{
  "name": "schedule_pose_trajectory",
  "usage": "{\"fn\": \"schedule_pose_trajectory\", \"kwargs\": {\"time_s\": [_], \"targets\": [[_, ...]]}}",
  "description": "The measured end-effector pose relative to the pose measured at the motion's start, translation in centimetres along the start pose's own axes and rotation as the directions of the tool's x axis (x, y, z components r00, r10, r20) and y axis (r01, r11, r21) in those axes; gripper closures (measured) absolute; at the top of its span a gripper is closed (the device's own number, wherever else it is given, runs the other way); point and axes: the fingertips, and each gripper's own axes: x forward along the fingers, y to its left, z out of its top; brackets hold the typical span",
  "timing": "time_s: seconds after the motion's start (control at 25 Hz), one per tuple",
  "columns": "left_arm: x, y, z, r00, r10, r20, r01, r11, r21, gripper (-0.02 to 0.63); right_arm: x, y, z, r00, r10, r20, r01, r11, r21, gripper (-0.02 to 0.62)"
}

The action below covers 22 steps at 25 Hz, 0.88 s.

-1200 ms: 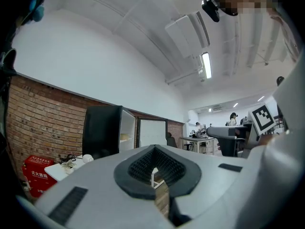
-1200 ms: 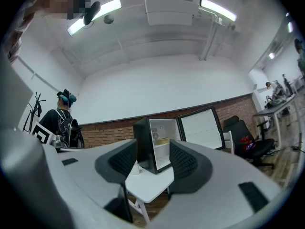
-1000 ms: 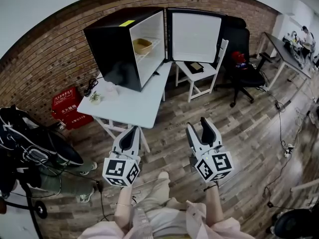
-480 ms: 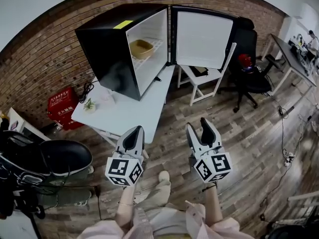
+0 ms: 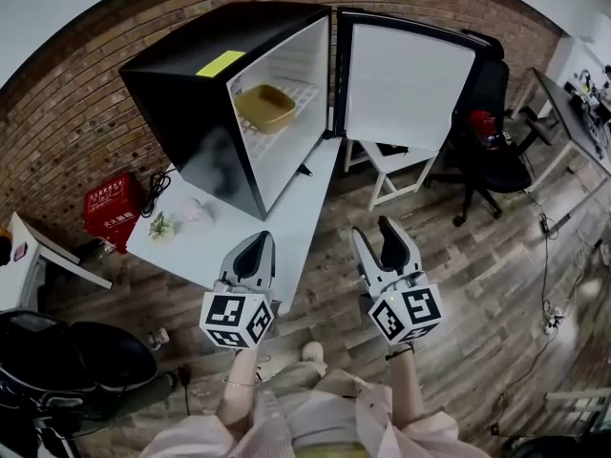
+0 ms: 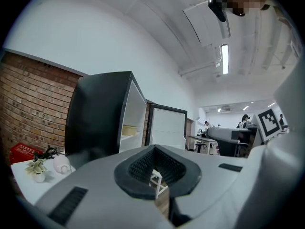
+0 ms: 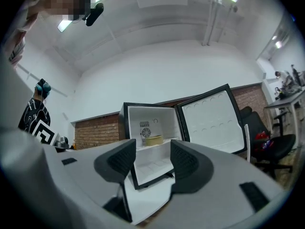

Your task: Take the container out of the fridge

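A small black fridge (image 5: 205, 113) stands on a white table (image 5: 239, 222) with its door (image 5: 406, 74) swung wide open. A shallow tan container (image 5: 265, 107) sits on the wire shelf inside; it also shows as the container (image 7: 153, 140) in the right gripper view and the container (image 6: 128, 130) in the left gripper view. My left gripper (image 5: 252, 254) hangs shut and empty over the table's near edge. My right gripper (image 5: 382, 246) is open, empty, above the floor right of the table. Both are well short of the fridge.
A white chair (image 5: 391, 165) stands under the open door, and a black office chair (image 5: 496, 156) with a red object stands further right. A small plant (image 5: 160, 225) and a cable lie on the table's left. A red box (image 5: 107, 203) sits by the brick wall.
The view has closed in on the fridge and table, which now look larger and nearer. Both grippers keep their pose, left shut, right open.
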Motion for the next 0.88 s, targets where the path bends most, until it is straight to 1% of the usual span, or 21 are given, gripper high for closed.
{"fn": "schedule_pose_trajectory", "kwargs": {"time_s": [0.32, 0.48, 0.68, 0.88], "targets": [[3.9, 1.2, 0.0, 1.0, -0.003, -0.015, 0.003, 1.0, -0.012, 0.617, 4.2, -1.6, -0.7, 0.999, 0.03, -0.01, -0.03, 0.999, 0.016, 0.382], [5.6, 1.7, -0.1, 1.0, 0.017, -0.018, -0.018, 0.999, -0.027, 0.617, 6.2, -2.6, -0.9, 0.998, 0.054, -0.016, -0.053, 0.998, 0.022, 0.382], [8.7, 3.0, -0.3, 0.998, 0.068, -0.017, -0.069, 0.997, -0.036, 0.617, 10.4, -3.9, -1.1, 0.993, 0.117, -0.017, -0.116, 0.993, 0.018, 0.382], [12.2, 4.0, -0.7, 0.99, 0.138, -0.027, -0.14, 0.988, -0.059, 0.617, 15.6, -5.7, -0.8, 0.973, 0.227, -0.036, -0.227, 0.974, -0.01, 0.382]]}}
